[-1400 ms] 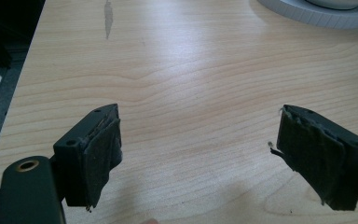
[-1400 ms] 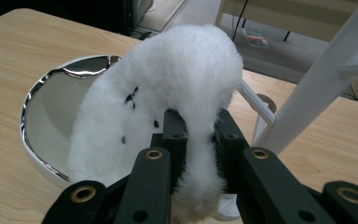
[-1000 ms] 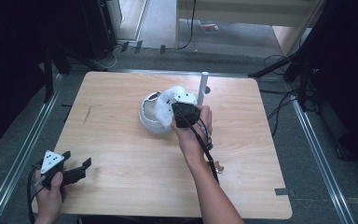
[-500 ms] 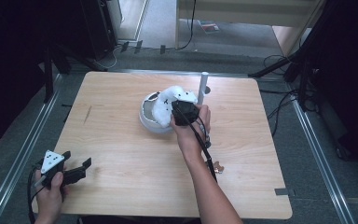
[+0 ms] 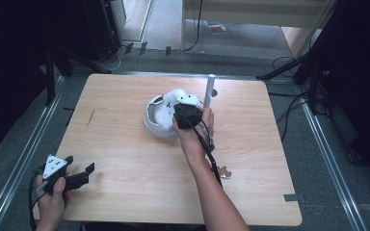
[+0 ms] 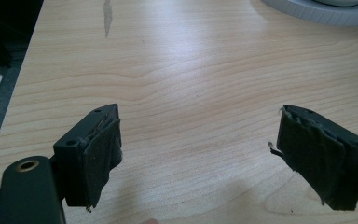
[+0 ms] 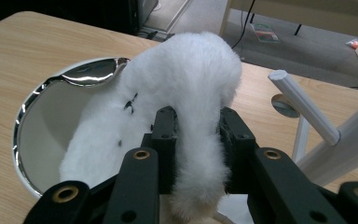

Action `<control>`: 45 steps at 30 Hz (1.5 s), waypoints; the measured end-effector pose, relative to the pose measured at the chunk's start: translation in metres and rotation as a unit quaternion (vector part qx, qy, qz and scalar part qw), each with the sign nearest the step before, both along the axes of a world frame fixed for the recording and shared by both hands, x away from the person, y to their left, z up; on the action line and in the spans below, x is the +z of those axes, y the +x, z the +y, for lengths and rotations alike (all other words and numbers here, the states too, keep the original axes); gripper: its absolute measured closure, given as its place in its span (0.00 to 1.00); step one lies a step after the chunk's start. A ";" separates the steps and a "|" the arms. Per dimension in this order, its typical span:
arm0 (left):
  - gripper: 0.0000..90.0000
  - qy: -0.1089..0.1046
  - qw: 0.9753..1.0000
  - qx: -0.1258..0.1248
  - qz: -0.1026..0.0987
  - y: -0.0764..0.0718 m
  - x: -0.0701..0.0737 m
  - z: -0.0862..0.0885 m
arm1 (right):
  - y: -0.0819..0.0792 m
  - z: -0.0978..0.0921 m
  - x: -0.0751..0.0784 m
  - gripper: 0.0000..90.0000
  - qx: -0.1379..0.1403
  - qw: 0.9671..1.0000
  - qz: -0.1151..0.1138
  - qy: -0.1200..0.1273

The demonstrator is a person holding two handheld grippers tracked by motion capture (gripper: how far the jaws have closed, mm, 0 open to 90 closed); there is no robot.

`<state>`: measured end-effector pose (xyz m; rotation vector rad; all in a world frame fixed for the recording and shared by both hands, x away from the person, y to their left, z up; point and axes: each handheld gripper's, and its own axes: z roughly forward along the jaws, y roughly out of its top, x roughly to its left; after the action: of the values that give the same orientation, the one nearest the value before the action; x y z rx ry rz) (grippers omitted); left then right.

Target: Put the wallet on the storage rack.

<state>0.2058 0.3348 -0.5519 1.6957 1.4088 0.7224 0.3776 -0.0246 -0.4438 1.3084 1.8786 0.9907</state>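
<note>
Pinching the white plush [image 7: 186, 93] by one limb, your right gripper [image 7: 193, 135] held it draped over the bowl [image 7: 42, 130], body sagging inside, near the post [image 7: 303, 107]. Your left gripper [image 6: 198, 154] sat wide open, empty, well apart.

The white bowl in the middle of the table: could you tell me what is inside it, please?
Part of a white plush toy lies in the bowl, the rest gripped by the right gripper. The bowl's floor under it is hidden.
</note>
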 end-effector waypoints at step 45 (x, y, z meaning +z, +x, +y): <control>0.16 0.004 1.000 -0.002 0.004 0.001 0.000 -0.001 | 0.004 -0.009 -0.001 0.48 0.077 0.992 0.043 0.088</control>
<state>0.2065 0.3342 -0.5519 1.7089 1.4090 0.7210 0.3815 -0.0340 -0.4453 1.3405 2.0199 1.2209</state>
